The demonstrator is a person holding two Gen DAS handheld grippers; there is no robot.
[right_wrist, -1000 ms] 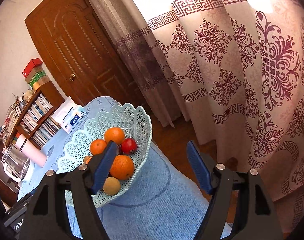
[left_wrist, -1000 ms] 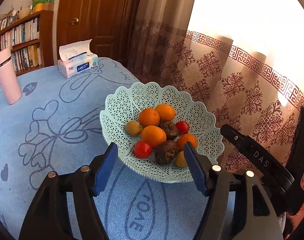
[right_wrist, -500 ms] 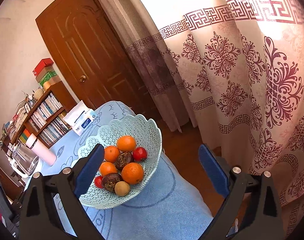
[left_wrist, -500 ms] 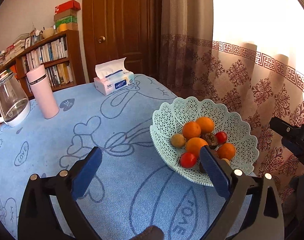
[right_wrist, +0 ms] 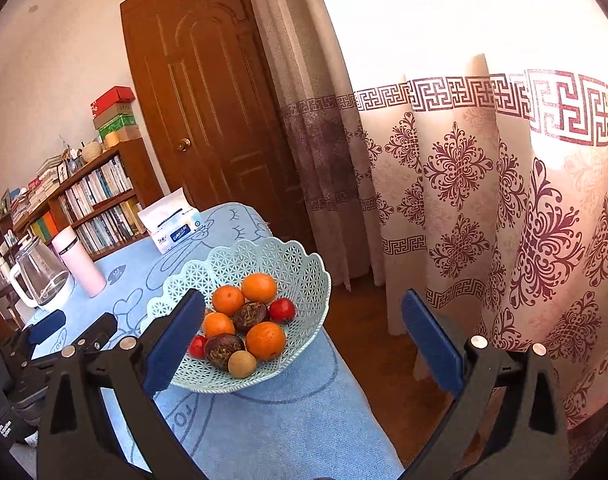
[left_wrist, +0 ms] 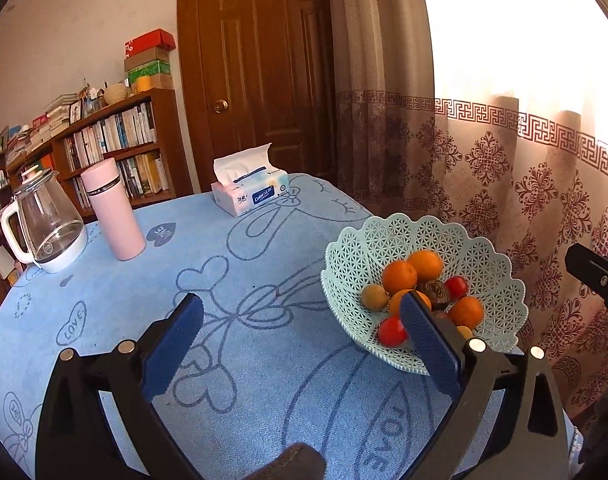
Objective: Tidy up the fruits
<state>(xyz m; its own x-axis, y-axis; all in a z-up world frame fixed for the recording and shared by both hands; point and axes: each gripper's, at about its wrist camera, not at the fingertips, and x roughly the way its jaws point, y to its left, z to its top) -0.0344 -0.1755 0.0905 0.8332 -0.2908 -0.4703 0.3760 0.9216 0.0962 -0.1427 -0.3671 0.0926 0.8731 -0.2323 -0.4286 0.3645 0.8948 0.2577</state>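
My left gripper (left_wrist: 299,344) has just been spreading its jaws; they stand wide apart with nothing between them, above the blue cloth (left_wrist: 263,380). My right gripper (right_wrist: 304,340) has likewise just been opening and grips nothing, its jaws framing the near side of the bowl (right_wrist: 299,268) and the floor past the table edge. The fruit sits in that mint lattice bowl at the table's edge by the curtain (right_wrist: 484,200): oranges (right_wrist: 265,340), red fruit (right_wrist: 281,309), two dark wrinkled ones (right_wrist: 223,350) and a tan one (right_wrist: 242,363). Farther back on the cloth I see a tissue box (left_wrist: 249,194), a pink flask (left_wrist: 112,208) and a glass kettle (left_wrist: 47,224).
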